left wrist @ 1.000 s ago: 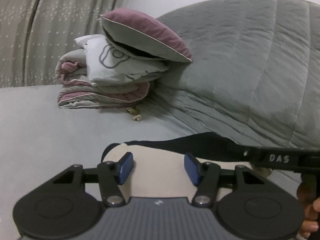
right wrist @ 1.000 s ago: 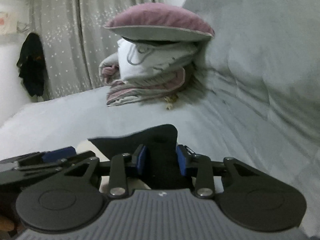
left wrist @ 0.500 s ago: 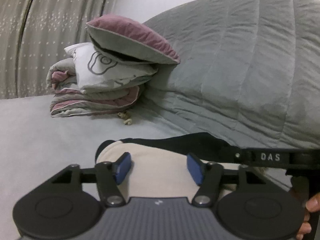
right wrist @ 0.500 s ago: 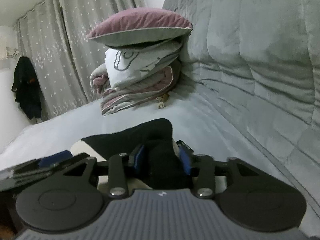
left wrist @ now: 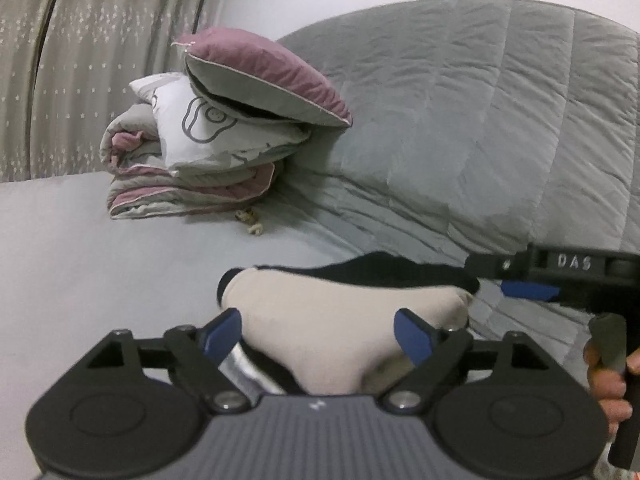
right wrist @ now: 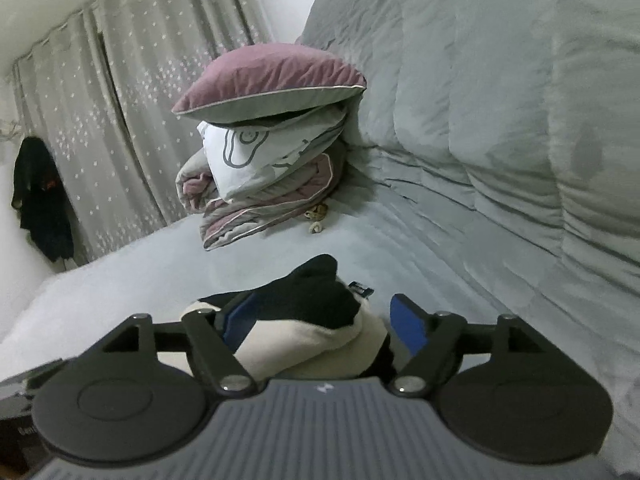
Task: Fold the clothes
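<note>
You have the cream-and-black garment [left wrist: 340, 320] bunched in a compact fold on the grey bed [left wrist: 120, 272], with both your left gripper [left wrist: 318, 334] and right gripper [right wrist: 320, 318] spread wide around it and gripping nothing, so the fold looks nearly complete.

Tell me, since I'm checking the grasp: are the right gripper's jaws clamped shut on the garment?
No. The right gripper has its jaws spread wide on either side of the black and cream garment.

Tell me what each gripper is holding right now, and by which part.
Nothing is held. Left gripper and right gripper are both open, straddling the folded black-and-cream garment without clamping it.
</note>
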A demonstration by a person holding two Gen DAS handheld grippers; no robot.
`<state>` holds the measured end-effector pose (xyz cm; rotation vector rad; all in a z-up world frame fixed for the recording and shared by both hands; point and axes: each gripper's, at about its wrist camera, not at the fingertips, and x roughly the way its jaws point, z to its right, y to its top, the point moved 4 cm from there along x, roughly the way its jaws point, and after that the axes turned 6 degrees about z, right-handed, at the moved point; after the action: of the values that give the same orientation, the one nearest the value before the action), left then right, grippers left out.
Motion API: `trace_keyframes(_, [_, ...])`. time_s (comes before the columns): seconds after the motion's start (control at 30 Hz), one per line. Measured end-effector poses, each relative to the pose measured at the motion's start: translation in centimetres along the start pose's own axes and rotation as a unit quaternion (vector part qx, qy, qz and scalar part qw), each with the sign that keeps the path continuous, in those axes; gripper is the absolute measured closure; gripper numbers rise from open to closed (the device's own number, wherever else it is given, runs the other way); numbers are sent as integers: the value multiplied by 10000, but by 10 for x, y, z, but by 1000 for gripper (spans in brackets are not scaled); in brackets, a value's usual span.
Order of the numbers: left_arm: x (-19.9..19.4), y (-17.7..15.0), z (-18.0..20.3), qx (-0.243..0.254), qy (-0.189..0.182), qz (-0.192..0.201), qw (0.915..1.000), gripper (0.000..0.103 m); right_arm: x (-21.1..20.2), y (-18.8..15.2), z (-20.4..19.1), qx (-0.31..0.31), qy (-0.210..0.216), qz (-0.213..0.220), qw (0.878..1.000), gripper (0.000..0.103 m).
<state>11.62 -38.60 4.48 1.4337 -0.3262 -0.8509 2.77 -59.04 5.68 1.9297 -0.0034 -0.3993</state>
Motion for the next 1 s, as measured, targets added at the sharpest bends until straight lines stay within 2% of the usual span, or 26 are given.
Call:
trace_keyframes(0.17, [-27, -5, 0, -47, 146, -328, 9993, 6, -24, -2, -20, 19, -128, -91, 9999, 20])
trace_keyframes(0.6, [-89, -24, -1, -202, 507, -1086, 9926, 1, -90, -36, -55, 454, -429, -347, 9974, 6])
trace_keyframes(0.77, [-108, -36, -1, -247, 643, -1315, 9889, 1, -113, -51, -65, 334, -674, -336, 9966, 0])
trace_keyframes(0.9, [-118, -45, -1, -248, 769, -1499, 9854, 1, -125, -66, -71, 208, -1115, -407, 9927, 0])
trace_keyframes(1.0, [-126, -51, -1, -131, 884, -1535, 9841, 1, -130, -77, -78, -44, -1245, -409, 9914, 0])
